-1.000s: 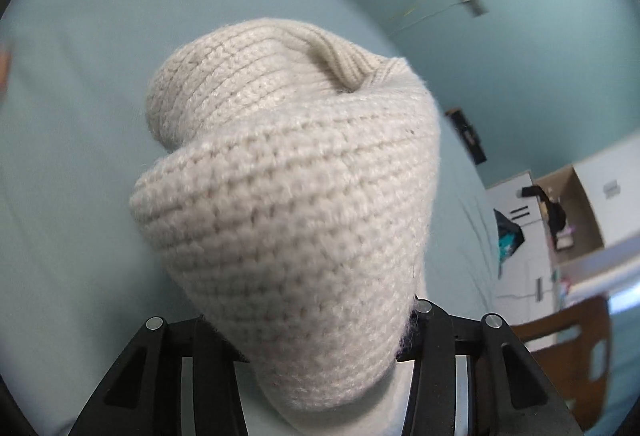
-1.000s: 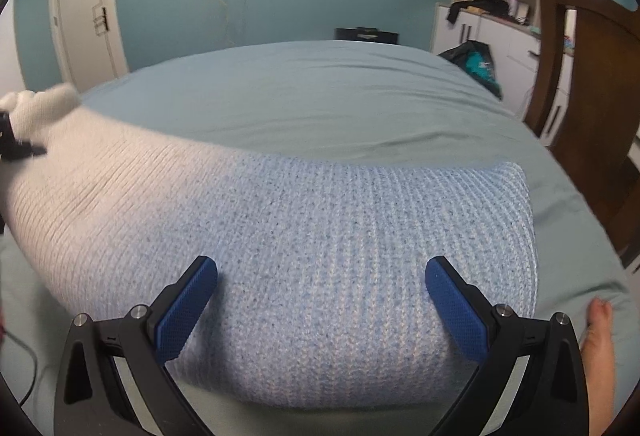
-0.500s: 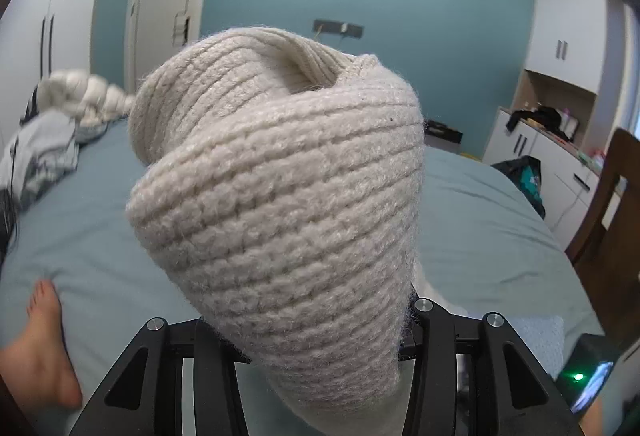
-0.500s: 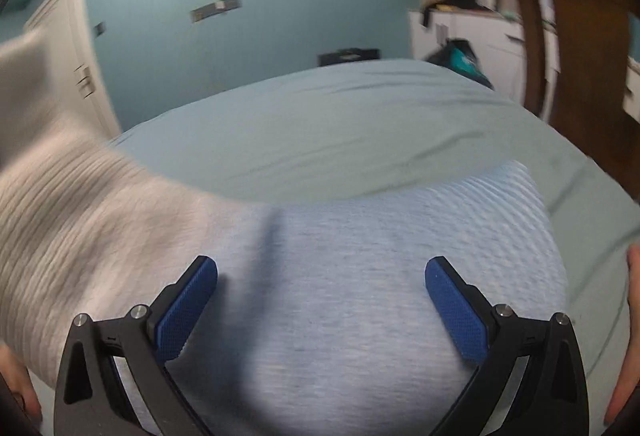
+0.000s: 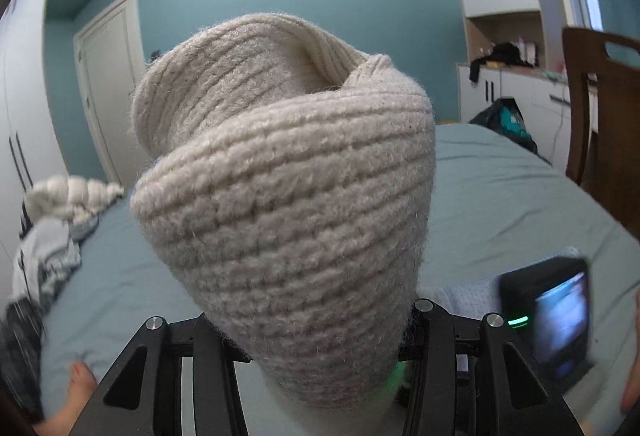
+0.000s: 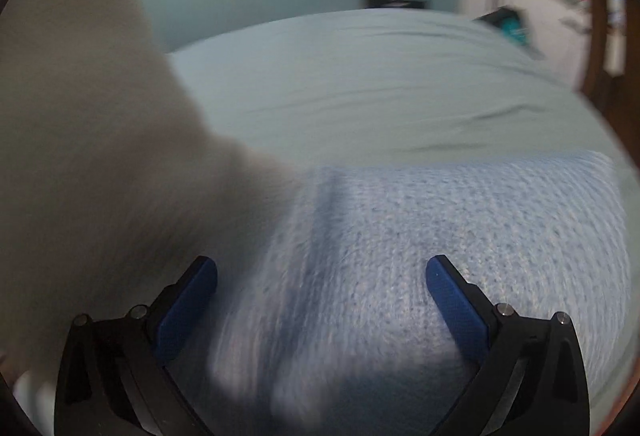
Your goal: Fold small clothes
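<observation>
A knitted garment, cream at one end and pale blue at the other, lies across the bed. My left gripper [image 5: 316, 340] is shut on the bunched cream end [image 5: 288, 204], which stands up and fills the left wrist view. In the right wrist view the cream part [image 6: 100, 156] rises blurred at the left, and the pale blue part [image 6: 460, 236] lies flat on the sheet. My right gripper [image 6: 322, 296] is open just above the blue part, its blue pads [image 6: 452, 300] wide apart and not pressing on it.
The bed's teal sheet [image 5: 500, 204] stretches ahead. A heap of clothes [image 5: 52, 228] lies at its left side. A wooden chair [image 5: 600, 108] stands at the right, with white cabinets [image 5: 516, 96] behind it. A person's bare foot [image 5: 80, 388] rests at the lower left.
The left gripper has risen and rolled with the cream end, so the room now appears upright. The cream part lifts higher in the right wrist view. The right gripper moved slightly lower over the blue part.
</observation>
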Available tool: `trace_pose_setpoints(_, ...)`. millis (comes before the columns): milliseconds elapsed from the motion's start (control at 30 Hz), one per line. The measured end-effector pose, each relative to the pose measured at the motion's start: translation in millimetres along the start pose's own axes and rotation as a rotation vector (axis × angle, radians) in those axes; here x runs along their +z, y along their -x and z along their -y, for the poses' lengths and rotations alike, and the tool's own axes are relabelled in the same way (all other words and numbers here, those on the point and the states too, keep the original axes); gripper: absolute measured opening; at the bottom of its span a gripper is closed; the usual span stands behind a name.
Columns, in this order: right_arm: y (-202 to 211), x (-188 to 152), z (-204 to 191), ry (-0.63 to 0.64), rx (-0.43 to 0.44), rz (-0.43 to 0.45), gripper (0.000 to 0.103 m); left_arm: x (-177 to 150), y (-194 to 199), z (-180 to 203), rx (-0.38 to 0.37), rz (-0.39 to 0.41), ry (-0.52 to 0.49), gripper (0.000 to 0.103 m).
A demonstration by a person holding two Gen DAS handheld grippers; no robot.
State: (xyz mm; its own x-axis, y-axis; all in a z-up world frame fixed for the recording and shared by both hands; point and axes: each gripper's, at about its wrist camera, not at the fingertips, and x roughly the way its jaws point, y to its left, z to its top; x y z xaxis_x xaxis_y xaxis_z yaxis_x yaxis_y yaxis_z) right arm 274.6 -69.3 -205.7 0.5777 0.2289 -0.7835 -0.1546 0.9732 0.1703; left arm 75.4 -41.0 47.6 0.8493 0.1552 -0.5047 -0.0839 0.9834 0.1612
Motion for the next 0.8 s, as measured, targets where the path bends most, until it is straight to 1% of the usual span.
trace_pose_setpoints(33,6,4,14,-0.005,0.076,-0.027,0.102,4,-1,3,0.002,-0.004,-0.01,0.045)
trace_pose_setpoints(100,13,25,48,-0.057,0.217,-0.148,0.102,14,0,16,0.011,-0.017,-0.039,0.045)
trace_pose_setpoints(133,18,39,73,-0.128,0.274,-0.232,0.102,17,-1,21,0.011,-0.024,-0.046,0.045)
trace_pose_setpoints(167,23,50,93,-0.193,0.287,-0.283,0.102,14,-3,26,0.014,-0.031,-0.059,0.045)
trace_pose_setpoints(200,32,62,116,-0.261,0.263,-0.315,0.102,16,-4,36,0.021,-0.04,-0.082,0.045)
trace_pose_setpoints(233,46,73,141,-0.325,0.211,-0.317,0.102,16,-3,46,0.025,-0.045,-0.101,0.045)
trace_pose_setpoints(267,69,86,169,-0.383,0.14,-0.285,0.102,14,-3,58,0.035,-0.049,-0.133,0.045)
trace_pose_setpoints(300,88,94,187,-0.409,0.091,-0.248,0.102,11,-3,74,0.049,-0.053,-0.179,0.046)
trace_pose_setpoints(333,116,106,208,-0.413,0.023,-0.193,0.102,8,-4,89,0.06,-0.055,-0.221,0.046)
trace_pose_setpoints(367,134,111,215,-0.39,-0.012,-0.156,0.102,6,-4,102,0.069,-0.057,-0.259,0.046)
trace_pose_setpoints(400,154,118,220,-0.345,-0.042,-0.118,0.102,-1,-7,121,0.084,-0.065,-0.324,0.046)
trace_pose_setpoints(467,177,125,217,-0.283,-0.052,-0.092,0.102,-14,-12,151,0.096,-0.077,-0.431,0.046)
trace_pose_setpoints(500,184,128,214,-0.261,-0.029,-0.091,0.102,-17,-17,169,0.096,-0.082,-0.48,0.046)
trace_pose_setpoints(533,192,131,207,-0.234,0.016,-0.094,0.102,-28,-19,188,0.093,-0.088,-0.553,0.046)
trace_pose_setpoints(600,195,132,191,-0.171,0.055,-0.101,0.102,-43,-20,212,0.102,-0.084,-0.653,0.047)
trace_pose_setpoints(633,195,133,179,-0.115,0.054,-0.114,0.102,-56,-20,227,0.117,-0.068,-0.732,0.047)
trace_pose_setpoints(667,193,129,169,-0.068,0.044,-0.135,0.102,-63,-18,239,0.129,-0.048,-0.779,0.048)
trace_pose_setpoints(700,186,126,156,0.007,0.027,-0.176,0.102,-73,-14,250,0.142,-0.014,-0.823,0.048)
trace_pose_setpoints(733,176,118,145,0.083,0.004,-0.226,0.102,-80,-10,256,0.145,0.013,-0.839,0.048)
trace_pose_setpoints(767,162,120,140,0.135,-0.018,-0.265,0.102,-84,-7,260,0.143,0.025,-0.843,0.048)
trace_pose_setpoints(800,155,111,132,0.176,-0.038,-0.295,0.102,-88,-5,263,0.143,0.033,-0.852,0.048)
